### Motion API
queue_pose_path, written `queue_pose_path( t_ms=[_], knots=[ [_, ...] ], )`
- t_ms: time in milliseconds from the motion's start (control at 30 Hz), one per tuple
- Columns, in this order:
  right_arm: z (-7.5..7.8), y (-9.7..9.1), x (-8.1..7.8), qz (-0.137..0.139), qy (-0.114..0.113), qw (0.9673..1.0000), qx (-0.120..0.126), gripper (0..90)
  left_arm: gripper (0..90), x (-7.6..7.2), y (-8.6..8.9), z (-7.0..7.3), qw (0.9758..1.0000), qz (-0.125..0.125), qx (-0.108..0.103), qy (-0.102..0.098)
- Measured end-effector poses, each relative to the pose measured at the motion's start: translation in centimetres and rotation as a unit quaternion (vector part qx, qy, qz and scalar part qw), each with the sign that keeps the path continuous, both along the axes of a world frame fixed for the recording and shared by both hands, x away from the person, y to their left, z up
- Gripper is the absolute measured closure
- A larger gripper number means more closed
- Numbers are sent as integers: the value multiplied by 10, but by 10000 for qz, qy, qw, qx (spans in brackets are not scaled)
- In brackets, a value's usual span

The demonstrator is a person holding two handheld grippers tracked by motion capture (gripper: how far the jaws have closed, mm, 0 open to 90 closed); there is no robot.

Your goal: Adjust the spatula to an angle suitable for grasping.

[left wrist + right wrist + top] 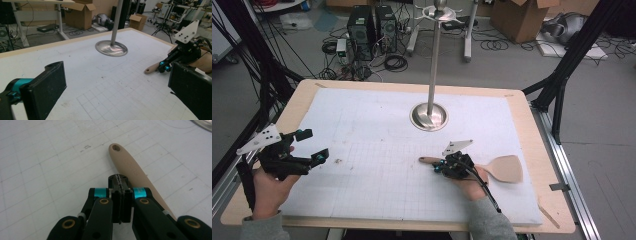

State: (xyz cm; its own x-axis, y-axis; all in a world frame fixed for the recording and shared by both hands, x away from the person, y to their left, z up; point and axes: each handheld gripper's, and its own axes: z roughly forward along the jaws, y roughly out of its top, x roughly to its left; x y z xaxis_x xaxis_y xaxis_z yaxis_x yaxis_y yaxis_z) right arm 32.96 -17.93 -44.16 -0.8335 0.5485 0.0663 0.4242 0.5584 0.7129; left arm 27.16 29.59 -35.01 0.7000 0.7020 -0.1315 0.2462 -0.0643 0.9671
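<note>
A wooden spatula lies flat on the white gridded mat at the right front, blade to the right and handle end pointing left. My right gripper rests over the handle, its jaws pressed together with nothing between them; in the right gripper view the handle runs just beside and under them. My left gripper hovers at the mat's left edge, wide open and holding nothing. In the left gripper view, the right gripper and the spatula handle show at the far right.
A tall metal stand rises from a round steel base at the mat's back centre, with a ringed hanger top. The wooden table edge frames the mat. Computers, cables and boxes lie on the floor beyond.
</note>
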Motion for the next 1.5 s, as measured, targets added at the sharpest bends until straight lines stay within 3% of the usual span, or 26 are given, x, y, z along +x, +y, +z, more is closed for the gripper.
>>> queue_pose_path(
  t_ms=[600,967,1500],
  knots=[
    [-2,-2,32,-527,-174,9985,25,900,18,0,-1,0,10000,-5,1,0],
    [-1,-3,49,-815,-90,9966,-54,900,18,0,-1,-1,10000,-11,11,8],
    [-3,-8,58,-1005,-161,9948,104,900,18,-2,-1,-1,10000,8,15,17]
  ],
)
